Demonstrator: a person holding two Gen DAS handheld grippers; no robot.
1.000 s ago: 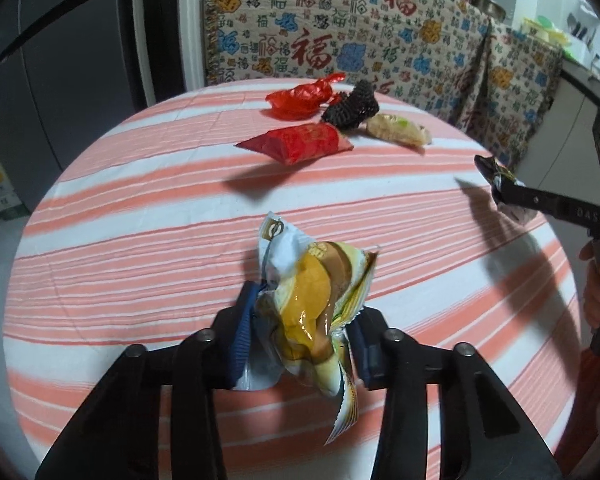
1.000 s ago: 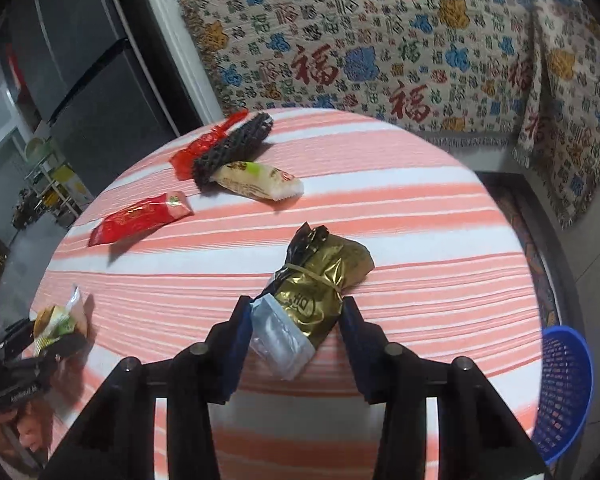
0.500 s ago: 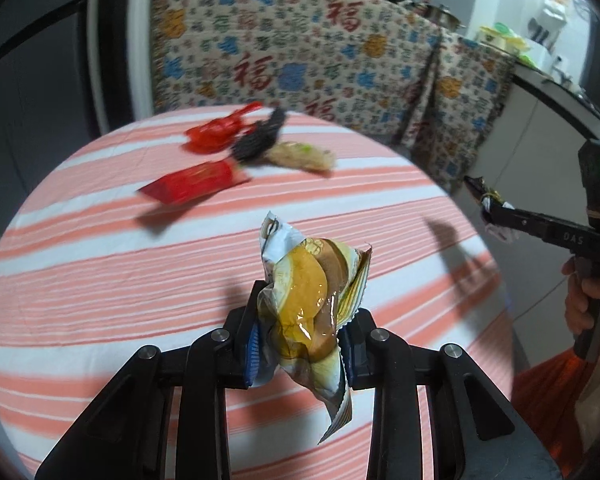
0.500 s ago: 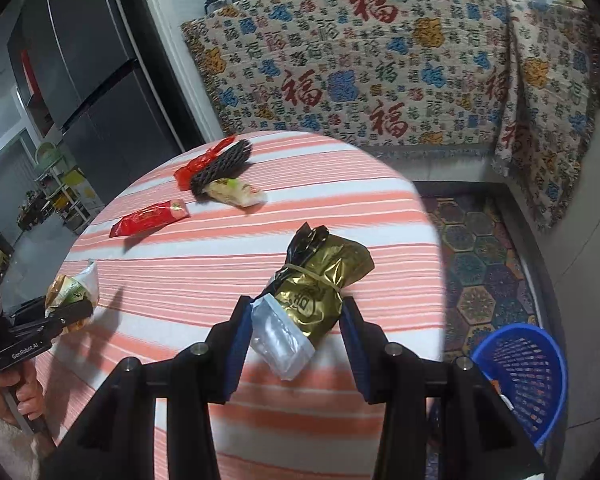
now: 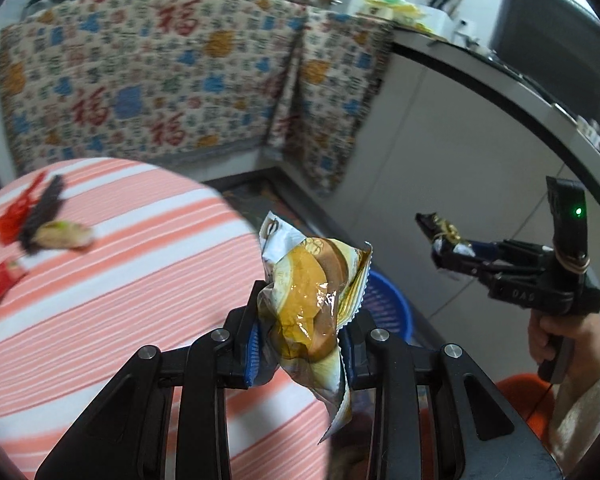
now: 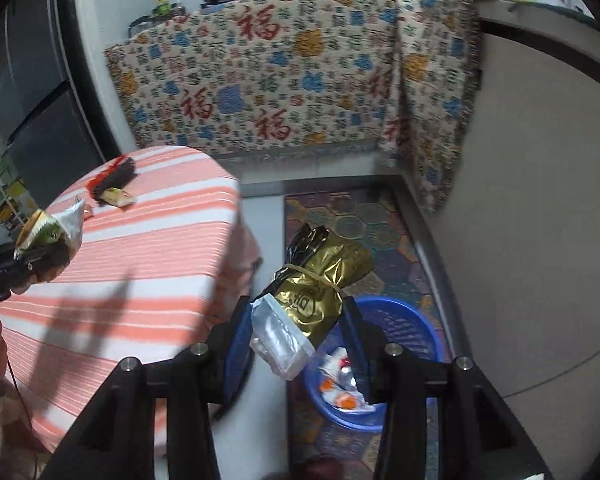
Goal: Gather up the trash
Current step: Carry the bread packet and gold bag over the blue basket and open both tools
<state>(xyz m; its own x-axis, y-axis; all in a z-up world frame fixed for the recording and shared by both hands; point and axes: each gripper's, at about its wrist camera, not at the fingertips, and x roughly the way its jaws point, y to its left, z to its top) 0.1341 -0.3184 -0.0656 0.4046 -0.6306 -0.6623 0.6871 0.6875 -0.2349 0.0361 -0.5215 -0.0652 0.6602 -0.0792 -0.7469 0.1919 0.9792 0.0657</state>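
Left gripper [image 5: 300,344] jaws pinching the light, crinkly yellow wrapper [image 5: 312,304] mid-body; right gripper [image 6: 296,340] jaws clamp the slippery gold foil bag [image 6: 320,284] the same way

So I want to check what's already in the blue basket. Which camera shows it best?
The right wrist view: the blue basket sits open below the right gripper, wrappers visible inside. In the left wrist view only part of its rim shows behind the yellow wrapper.

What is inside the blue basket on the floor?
In the right wrist view, the blue basket holds a few crumpled wrappers, white with red and orange. The right gripper and its gold snack bag cover the near-left part, so anything there is hidden.
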